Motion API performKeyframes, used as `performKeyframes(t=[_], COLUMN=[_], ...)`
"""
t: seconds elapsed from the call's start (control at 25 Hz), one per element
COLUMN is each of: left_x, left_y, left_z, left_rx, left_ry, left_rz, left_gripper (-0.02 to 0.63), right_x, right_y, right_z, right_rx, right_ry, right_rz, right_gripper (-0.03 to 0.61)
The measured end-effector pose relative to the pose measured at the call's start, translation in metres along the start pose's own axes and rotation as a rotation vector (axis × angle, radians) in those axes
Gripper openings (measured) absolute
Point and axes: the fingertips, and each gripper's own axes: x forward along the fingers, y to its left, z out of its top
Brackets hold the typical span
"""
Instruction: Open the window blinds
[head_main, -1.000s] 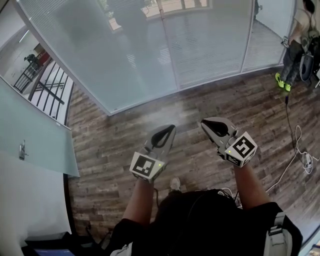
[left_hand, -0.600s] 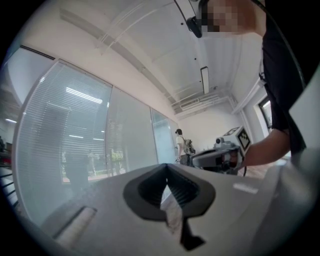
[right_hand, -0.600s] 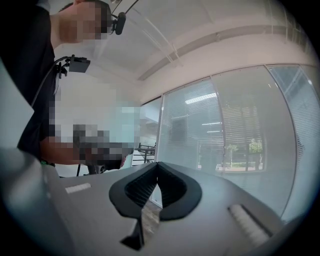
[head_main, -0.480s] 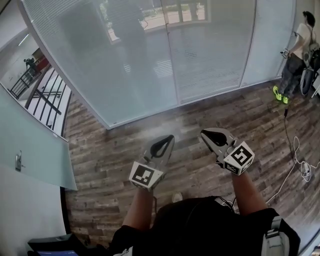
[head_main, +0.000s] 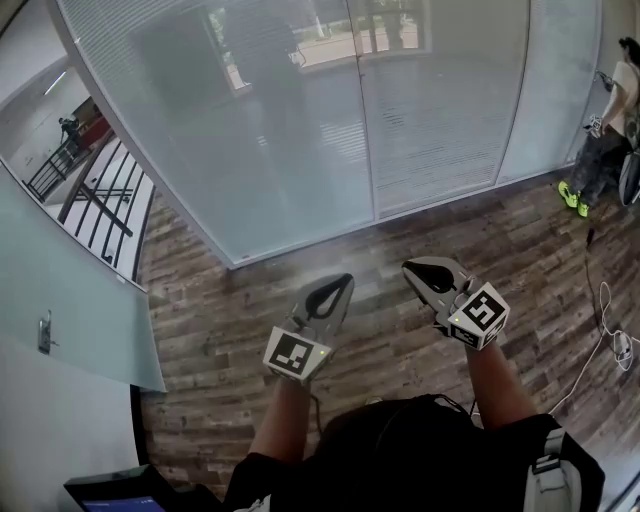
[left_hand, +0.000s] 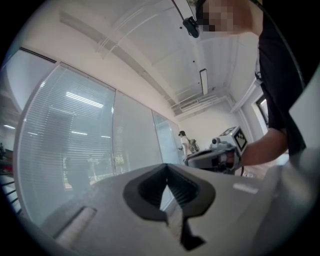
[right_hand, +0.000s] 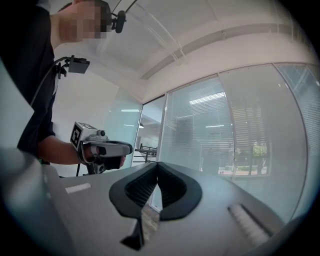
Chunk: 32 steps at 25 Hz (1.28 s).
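The window blinds (head_main: 290, 130) hang shut behind a tall glass wall, pale slats covering each pane; they also show in the left gripper view (left_hand: 65, 150) and the right gripper view (right_hand: 250, 135). My left gripper (head_main: 341, 279) and right gripper (head_main: 412, 268) are held level side by side over the wood floor, pointing at the wall and well short of it. Both are shut with nothing between the jaws, as seen close up on the left gripper (left_hand: 166, 167) and the right gripper (right_hand: 157, 166). No cord or wand for the blinds is visible.
A person (head_main: 612, 130) stands at the far right by the glass. A white cable (head_main: 603, 310) trails over the floor at the right. A pale door with a handle (head_main: 45, 332) stands at the left, with a dark railing (head_main: 95, 190) beyond the glass.
Both grippers have been carried forward toward the glass wall, which now looms larger. The person at the right has slid toward the frame's edge. The jaws stay shut.
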Motion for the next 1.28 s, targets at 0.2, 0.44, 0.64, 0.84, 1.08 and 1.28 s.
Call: performKeyframes(t=[0.2,0.44,0.64,0.84,1.08,1.28], left_x=[-0.007,-0.01,-0.01,-0.003,0.008,0.021], left_y=[0.016,0.023,0.031,0.035,0.036,0.042], left_z=[-0.01,-0.016,-0.021,-0.026,-0.034,-0.044], left_rx=[-0.021,-0.031,-0.032,-0.045,-0.054,-0.034], left_ry=[0.002,0.006,0.001,0.012,0.013,-0.004], left_rz=[-0.005,-0.032,-0.043,-0.06,-0.084,-0.084], left_gripper=[0.005,0.005,0.005,0.005,0.005,0.005], right_x=[0.017,0.034,0.035,0.035,0.034,0.032], right_y=[0.005,0.006,0.004,-0.001,-0.013,-0.035], right_z=[-0.006,-0.002,-0.004,-0.009,-0.009,-0.021], right_rx=[-0.008,0.0,0.011,0.012,0.01,0.017], right_ry=[0.007,-0.008,-0.003,0.001,0.002,-0.003], right_rz=[0.0,-0.016,-0.042,-0.057,-0.083,-0.09], right_gripper=[0.006,0.006,0.006,0.006,0.006,0.006])
